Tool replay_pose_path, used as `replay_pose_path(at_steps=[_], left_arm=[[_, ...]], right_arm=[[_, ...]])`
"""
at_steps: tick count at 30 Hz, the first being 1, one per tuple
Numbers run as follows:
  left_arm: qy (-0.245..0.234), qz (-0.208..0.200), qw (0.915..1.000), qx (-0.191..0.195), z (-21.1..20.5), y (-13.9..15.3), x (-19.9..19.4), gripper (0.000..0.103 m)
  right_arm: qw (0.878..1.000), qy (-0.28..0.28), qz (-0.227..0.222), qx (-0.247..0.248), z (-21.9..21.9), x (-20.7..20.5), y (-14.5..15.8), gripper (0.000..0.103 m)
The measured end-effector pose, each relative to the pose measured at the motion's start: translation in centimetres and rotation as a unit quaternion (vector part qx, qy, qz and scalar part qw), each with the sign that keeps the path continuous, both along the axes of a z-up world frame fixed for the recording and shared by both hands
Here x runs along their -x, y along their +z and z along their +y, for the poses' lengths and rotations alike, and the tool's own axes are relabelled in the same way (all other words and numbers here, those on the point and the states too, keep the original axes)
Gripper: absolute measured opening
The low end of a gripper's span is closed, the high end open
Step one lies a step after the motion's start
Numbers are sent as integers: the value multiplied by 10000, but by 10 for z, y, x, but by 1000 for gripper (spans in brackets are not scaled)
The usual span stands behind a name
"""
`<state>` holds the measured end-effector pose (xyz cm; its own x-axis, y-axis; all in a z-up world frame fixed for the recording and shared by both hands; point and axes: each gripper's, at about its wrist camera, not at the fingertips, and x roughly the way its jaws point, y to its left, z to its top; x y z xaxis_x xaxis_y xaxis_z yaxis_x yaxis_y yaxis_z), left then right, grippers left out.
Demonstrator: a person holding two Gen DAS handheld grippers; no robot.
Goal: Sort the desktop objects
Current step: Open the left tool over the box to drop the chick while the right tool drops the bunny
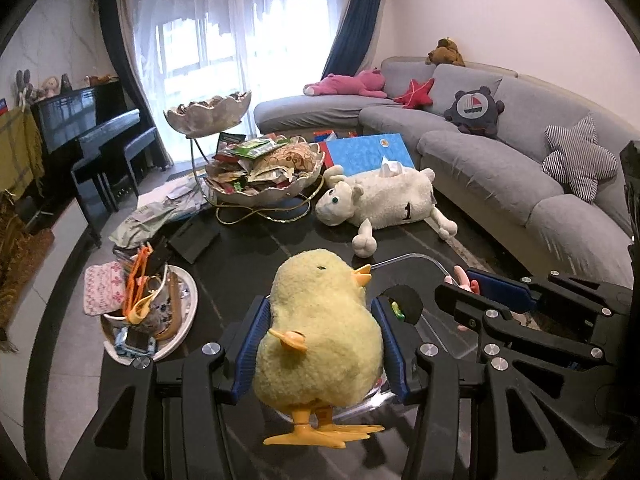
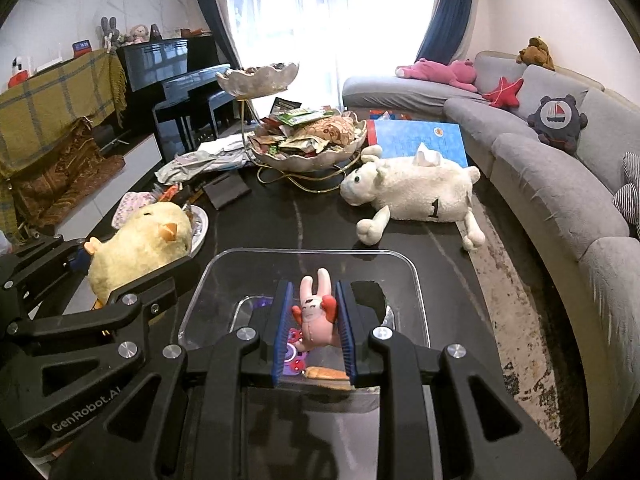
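Observation:
My left gripper (image 1: 320, 312) is shut on a fluffy yellow chick toy (image 1: 320, 332), its blue pads pressing both flanks; orange feet dangle below. In the right wrist view the same chick (image 2: 136, 244) shows at the left in that gripper. My right gripper (image 2: 314, 312) is shut on a small pink rabbit figure (image 2: 314, 316) with red hands. It hangs over a clear plastic box (image 2: 400, 264) on the dark table. Inside the box lie small toys and an orange piece (image 2: 326, 374). In the left wrist view the right gripper (image 1: 464, 286) reaches in from the right with the rabbit's ears showing.
A white plush sheep (image 2: 416, 192) lies on the table beyond the box. A two-tier shell bowl (image 1: 264, 172) full of snack packets stands behind, next to a blue box (image 1: 368, 152). A plate of clutter (image 1: 152, 312) sits left. The grey sofa (image 2: 560, 184) runs along the right.

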<state>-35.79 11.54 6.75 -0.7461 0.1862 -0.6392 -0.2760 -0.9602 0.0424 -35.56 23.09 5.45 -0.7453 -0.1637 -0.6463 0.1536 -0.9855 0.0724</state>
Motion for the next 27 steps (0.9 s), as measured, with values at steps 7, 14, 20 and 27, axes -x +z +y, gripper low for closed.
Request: replay_pose_path(at_steps=[7,14,20,27], left_arm=[[-6,-220,9998,40,6,-16,21,47],[107,-482,9988,41,9,-31,38,48],[182,-723,9972,77,9,-37,48,48],[364,-923,9950,77,3,-35,51,50]], right_arm=[[9999,-68,-97,-31,5,18,-15,20],[9997,-59,-253,40,8,30,-27,20],[9992,-32,-388,99,10,39,-33,21],[9995,-131,-290,41,11,41,-30,33]])
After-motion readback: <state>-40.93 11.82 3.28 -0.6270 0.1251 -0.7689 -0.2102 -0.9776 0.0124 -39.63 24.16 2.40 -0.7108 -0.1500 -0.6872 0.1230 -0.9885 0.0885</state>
